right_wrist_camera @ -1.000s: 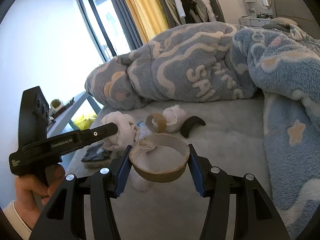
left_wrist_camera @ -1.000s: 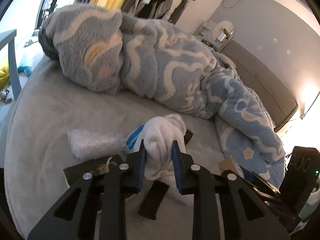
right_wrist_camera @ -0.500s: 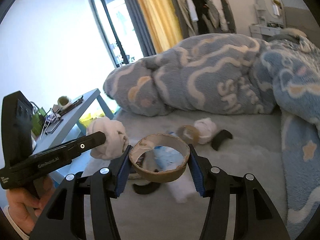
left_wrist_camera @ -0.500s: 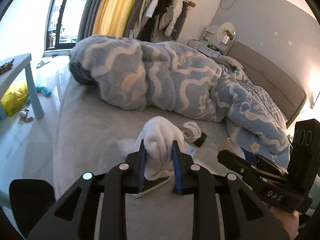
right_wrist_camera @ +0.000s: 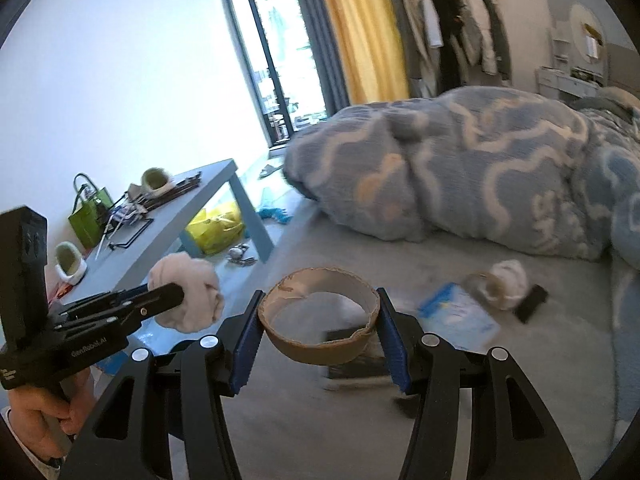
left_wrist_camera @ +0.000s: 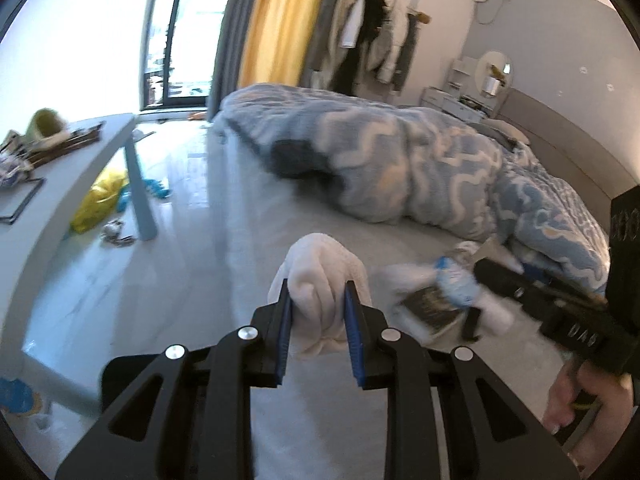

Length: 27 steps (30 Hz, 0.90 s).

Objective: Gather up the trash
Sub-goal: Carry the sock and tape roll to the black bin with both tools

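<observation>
My left gripper [left_wrist_camera: 318, 312] is shut on a crumpled white tissue wad [left_wrist_camera: 324, 276] and holds it above the bed's edge; the wad also shows in the right wrist view [right_wrist_camera: 188, 296]. My right gripper [right_wrist_camera: 320, 320] is shut on a brown cardboard tape ring [right_wrist_camera: 320, 320], held above the bed. On the grey bed sheet [right_wrist_camera: 320, 420] lie a blue-white packet [right_wrist_camera: 456, 316], a dark wrapper [right_wrist_camera: 356, 356], another cardboard ring with a white wad [right_wrist_camera: 504, 284] and a small black piece [right_wrist_camera: 532, 308]. The right gripper's body [left_wrist_camera: 560, 308] shows in the left wrist view.
A bunched blue patterned blanket [right_wrist_camera: 480, 168] covers the far side of the bed. A grey-blue side table [right_wrist_camera: 180, 232] with clutter stands left of the bed. A yellow bag [right_wrist_camera: 216, 228] and small items lie on the floor beneath it.
Both grippers have lifted and swung left, away from the trash on the bed towards the side table and floor. Both keep their hold.
</observation>
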{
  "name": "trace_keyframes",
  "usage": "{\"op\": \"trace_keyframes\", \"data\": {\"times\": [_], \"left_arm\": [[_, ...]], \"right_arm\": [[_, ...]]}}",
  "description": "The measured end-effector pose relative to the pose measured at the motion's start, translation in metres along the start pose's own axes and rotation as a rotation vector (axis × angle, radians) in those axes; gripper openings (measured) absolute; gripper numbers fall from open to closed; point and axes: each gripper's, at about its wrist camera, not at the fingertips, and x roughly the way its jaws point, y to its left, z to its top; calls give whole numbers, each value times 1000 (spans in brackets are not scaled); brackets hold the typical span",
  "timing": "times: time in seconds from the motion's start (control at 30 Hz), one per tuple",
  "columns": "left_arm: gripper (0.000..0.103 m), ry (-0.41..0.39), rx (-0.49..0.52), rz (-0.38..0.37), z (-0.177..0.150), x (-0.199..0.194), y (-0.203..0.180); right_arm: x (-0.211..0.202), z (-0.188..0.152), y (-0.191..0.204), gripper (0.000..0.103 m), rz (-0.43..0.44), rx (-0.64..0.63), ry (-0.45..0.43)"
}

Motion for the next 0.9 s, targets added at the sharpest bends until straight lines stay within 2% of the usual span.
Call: {"op": "trace_keyframes", "data": {"times": [0.17, 0.4, 0.73, 0.8, 0.9], "left_arm": [[27, 40, -26, 64, -9, -11, 47], [27, 128, -89, 109, -28, -7, 104], [28, 333, -202, 113, -71, 15, 168], [29, 377, -215, 100, -80, 21, 177], [38, 430, -217, 75, -94, 29, 186]], "right_arm": [[19, 3, 44, 55, 40, -67, 22], [51, 0, 105, 55, 106, -129, 69], [87, -9, 152, 55, 149, -153, 149], [94, -10, 160, 55, 155, -147, 169], [107, -14, 171, 55, 168, -151, 218]]}}
